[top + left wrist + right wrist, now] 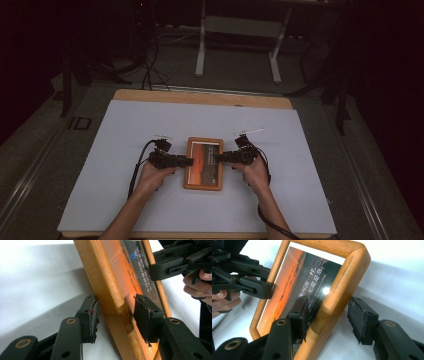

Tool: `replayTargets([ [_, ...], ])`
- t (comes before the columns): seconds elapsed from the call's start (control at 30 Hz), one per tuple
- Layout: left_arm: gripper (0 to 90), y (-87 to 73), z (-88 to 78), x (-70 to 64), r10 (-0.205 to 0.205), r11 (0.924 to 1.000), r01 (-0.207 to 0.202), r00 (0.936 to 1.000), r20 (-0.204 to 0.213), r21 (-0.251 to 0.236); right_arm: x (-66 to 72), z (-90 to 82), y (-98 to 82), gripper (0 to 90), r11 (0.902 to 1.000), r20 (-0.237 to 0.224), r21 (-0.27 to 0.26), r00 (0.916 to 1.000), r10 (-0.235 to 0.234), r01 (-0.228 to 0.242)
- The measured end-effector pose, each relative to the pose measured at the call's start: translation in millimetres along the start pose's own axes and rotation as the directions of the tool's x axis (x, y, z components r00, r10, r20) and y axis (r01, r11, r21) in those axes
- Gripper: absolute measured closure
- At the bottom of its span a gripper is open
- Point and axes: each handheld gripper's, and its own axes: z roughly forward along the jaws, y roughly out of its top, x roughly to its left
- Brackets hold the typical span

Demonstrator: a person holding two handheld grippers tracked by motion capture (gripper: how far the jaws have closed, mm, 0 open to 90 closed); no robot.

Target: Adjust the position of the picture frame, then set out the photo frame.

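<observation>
While flat, rounded wooden picture frame (203,163), glossy print

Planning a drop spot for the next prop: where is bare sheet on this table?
Bare white sheet runs wide between the wooden picture frame and the table's far edge, also out to both side edges. Crowded: the middle near strip, where the left tongs and right tongs straddle the frame's long sides.

I'm working at a wooden table (200,96) covered by a pale sheet (150,125), lit bright while the room around me is pretty dark. Grey carpet floor (240,70) beyond it, a white metal stand (239,30) at the back, black cables (150,65) snaking across the floor on the left.
</observation>
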Motion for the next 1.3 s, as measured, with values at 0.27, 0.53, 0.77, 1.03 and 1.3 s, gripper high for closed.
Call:
replayTargets([
  [0.27,46.9,0.2,-5.0,-1.9,0.027,0.9990,-0.028,0.9995,-0.018,-0.034,2.4,-4.1,-7.7,47.5,0.9983,0.012,-0.049,0.9995,-0.030,0.030],
  [0.53,43.6,0.0,-23.7,-8.4,0.087,0.9889,-0.101,0.9878,-0.129,-0.109,14.4,-25.7,-14.1,44.0,0.9871,0.075,-0.136,0.9944,-0.075,0.085],
  [0.77,43.5,-2.4,-38.6,-15.7,0.113,0.9743,-0.150,0.9716,-0.208,-0.168,21.9,-34.2,-18.1,42.6,0.9786,0.152,-0.154,0.9819,-0.113,0.136],
  [1.03,42.2,-3.4,-51.6,-26.4,0.145,0.9593,-0.201,0.9533,-0.265,-0.198,24.2,-36.1,-24.3,41.1,0.9728,0.220,-0.148,0.9649,-0.144,0.178],
  [1.3,42.3,-5.8,-53.4,-35.9,0.188,0.9562,-0.243,0.9371,-0.294,-0.163,38.3,-36.3,-18.4,49.0,0.9517,0.289,-0.152,0.9326,-0.216,0.267],
])
